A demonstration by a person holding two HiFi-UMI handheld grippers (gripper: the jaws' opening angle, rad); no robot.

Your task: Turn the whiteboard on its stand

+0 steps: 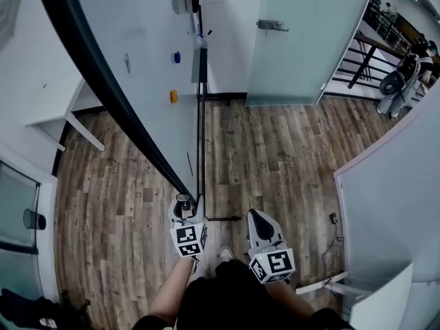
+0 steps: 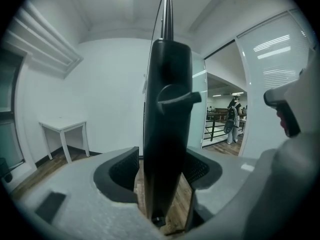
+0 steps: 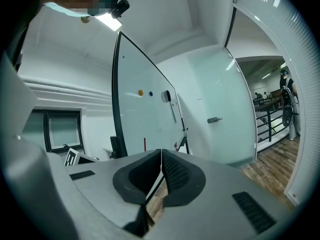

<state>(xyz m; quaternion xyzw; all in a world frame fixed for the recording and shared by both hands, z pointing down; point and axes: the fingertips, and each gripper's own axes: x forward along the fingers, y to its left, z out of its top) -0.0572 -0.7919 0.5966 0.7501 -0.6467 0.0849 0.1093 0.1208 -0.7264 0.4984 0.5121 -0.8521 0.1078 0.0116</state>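
Observation:
The whiteboard (image 1: 137, 60) stands tilted on its stand, its black frame edge (image 1: 103, 81) running down toward me. My left gripper (image 1: 184, 201) is at the frame's low corner. In the left gripper view the black frame post (image 2: 167, 109) with its clamp knob (image 2: 177, 96) stands between the wide-open jaws of my left gripper (image 2: 165, 171); a gap shows beside the left pad (image 2: 125, 169). My right gripper (image 1: 256, 217) hangs to the right over the floor, shut with nothing in it. In the right gripper view, the whiteboard (image 3: 145, 114) lies ahead of my right gripper (image 3: 161, 171).
A white table (image 1: 55, 108) stands left of the board. A frosted glass door (image 1: 302, 40) closes the far wall, and a white partition (image 1: 392, 205) curves along the right. The stand's leg (image 1: 201, 150) runs along the wood floor. A person (image 2: 232, 119) stands by a railing beyond the doorway.

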